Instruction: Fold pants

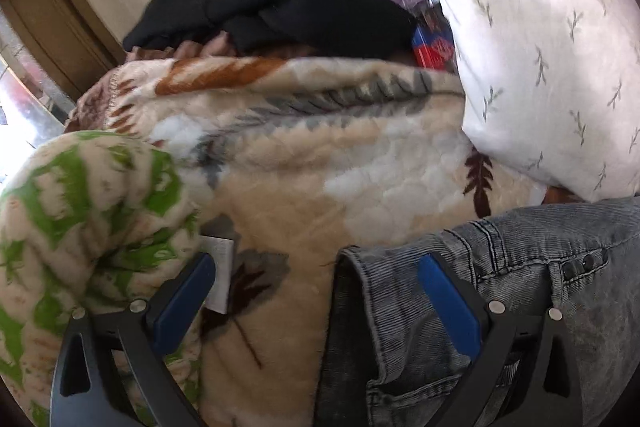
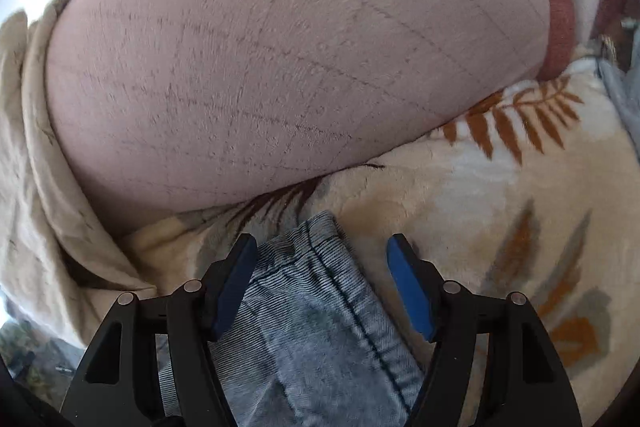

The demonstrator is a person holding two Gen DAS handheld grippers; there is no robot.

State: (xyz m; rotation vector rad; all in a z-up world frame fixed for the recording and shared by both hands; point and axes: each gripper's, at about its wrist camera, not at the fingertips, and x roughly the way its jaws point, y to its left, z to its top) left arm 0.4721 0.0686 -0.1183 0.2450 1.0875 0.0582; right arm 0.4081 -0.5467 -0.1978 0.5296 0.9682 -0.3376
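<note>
From where I stand the folding looks barely begun, or perhaps between folds: the grey denim jeans point(image 1: 460, 307) lie on the fleece blanket point(image 1: 320, 163) covering the bed, and neither tool has hold of them. How many folds are already in is not something these views settle; only the waistband end and 1 leg end show.

Starting at the left, the left gripper point(image 1: 316, 291) hangs low over the bed with its jaws spread wide. Its left blue pad sits by a rolled cream blanket with green leaves point(image 1: 80, 211), plush and bulging, and its right pad lies over the jeans' waistband corner. That denim is washed, ribbed-looking and stiff at the seams, with dark rivet buttons near the fly. Behind, a black garment point(image 1: 272, 11) lies crumpled on the heap, and a white pillow point(image 1: 540, 47) with small grey sprigs leans in, smooth and puffy.

Further right, the right gripper point(image 2: 322, 287) also has its jaws spread, straddling the hemmed leg end point(image 2: 312, 267) without pinching it. The hem is double-stitched and lies flat on the leaf-printed fleece. Beyond it swells a pale pink quilted cushion point(image 2: 280, 47), soft-napped, rounded, edged with a dusty red band.

I judge the remaining work to be gripping both ends and bringing them together.
</note>
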